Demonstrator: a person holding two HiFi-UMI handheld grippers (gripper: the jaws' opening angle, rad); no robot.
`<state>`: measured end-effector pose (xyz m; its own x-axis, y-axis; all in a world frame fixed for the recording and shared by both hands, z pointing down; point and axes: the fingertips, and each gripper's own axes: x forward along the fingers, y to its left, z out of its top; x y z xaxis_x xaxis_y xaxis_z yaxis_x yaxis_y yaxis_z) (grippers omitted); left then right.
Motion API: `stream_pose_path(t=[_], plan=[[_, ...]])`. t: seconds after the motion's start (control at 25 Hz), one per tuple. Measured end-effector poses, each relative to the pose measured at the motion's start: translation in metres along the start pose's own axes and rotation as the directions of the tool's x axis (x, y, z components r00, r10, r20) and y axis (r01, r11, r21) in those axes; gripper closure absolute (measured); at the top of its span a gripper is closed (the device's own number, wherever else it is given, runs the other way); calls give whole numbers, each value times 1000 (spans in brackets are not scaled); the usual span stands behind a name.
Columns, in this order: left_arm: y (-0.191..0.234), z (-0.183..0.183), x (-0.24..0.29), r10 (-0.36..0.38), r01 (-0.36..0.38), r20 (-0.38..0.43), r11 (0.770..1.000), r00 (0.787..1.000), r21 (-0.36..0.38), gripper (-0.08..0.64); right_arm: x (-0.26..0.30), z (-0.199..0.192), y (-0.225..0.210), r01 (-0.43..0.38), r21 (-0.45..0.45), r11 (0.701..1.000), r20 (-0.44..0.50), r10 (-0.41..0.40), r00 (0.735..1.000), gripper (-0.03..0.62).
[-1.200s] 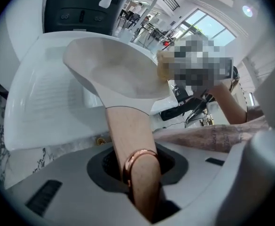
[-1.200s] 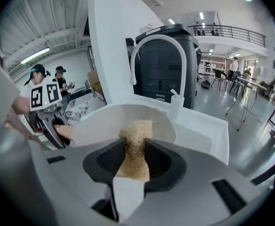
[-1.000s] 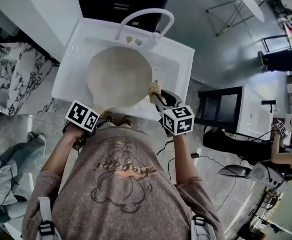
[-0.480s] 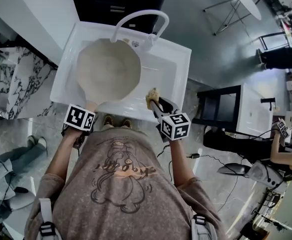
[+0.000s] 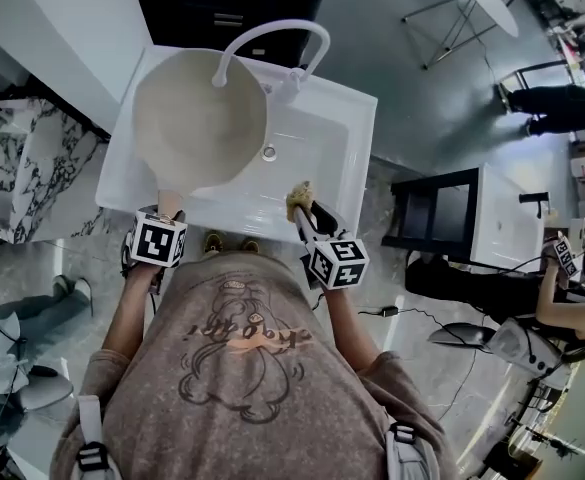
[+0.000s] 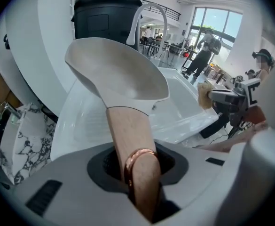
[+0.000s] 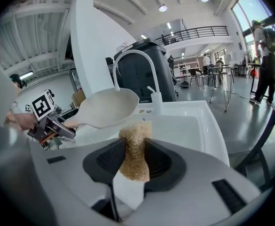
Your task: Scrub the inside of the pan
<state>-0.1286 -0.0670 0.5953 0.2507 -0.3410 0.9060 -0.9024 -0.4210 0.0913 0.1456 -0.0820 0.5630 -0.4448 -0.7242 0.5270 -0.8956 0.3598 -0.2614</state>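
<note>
Where its jaws close on the wooden handle (image 6: pixel 129 128), just ahead of a copper ring (image 6: pixel 139 160), the left tool (image 5: pixel 168 211) grips the pan (image 5: pixel 198 118) and holds it tilted over the left part of the white sink (image 5: pixel 360 140), its pale inside empty and turned up toward the person. The right tool (image 5: pixel 301 209) is clamped on a tan, coarse sponge (image 7: pixel 134 147), which sticks out past the jaw tips and hangs over the sink's near rim, to the right of the pan and apart from it. The white arched faucet (image 5: pixel 273 36) rises from the far rim, and its curve crosses above the pan's far edge, so it stands close over the bowl. The drain (image 5: pixel 269 152) shows in the bare basin between pan and sponge. A marble-patterned surface (image 5: pixel 34 166) lies left of the sink, and a black cabinet (image 5: pixel 440 214) stands to its right.
</note>
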Motion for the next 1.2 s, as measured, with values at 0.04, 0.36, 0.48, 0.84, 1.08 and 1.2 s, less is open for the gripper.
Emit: stream_pose_path(t=[0.04,0.36,0.48,0.84,1.08,1.2], plan=[[1,2,-2,10,-10,6,1000,1000,-6,436,-1,-1,0,-2,5,1000,7,2,1000,454],[4,17,-11,22,-18,53,997,998,-80,434,-5,-2,-5,21,11,1000,43,-21,999,455],[7,18,-15,36,-31,63,996,997,-87,434,-3,-2,-5,41,5,999,44,-42,998,454],[8,20,-23,38,-30,93,996,995,-89,434,3,-5,1,51,27,998,27,-51,998,456],[10,21,-27,55,-47,109,996,993,-70,434,4,-7,5,54,29,998,22,-54,998,456],[12,23,-28,52,-44,112,996,992,-74,434,6,-8,7,54,35,998,21,-54,998,456]])
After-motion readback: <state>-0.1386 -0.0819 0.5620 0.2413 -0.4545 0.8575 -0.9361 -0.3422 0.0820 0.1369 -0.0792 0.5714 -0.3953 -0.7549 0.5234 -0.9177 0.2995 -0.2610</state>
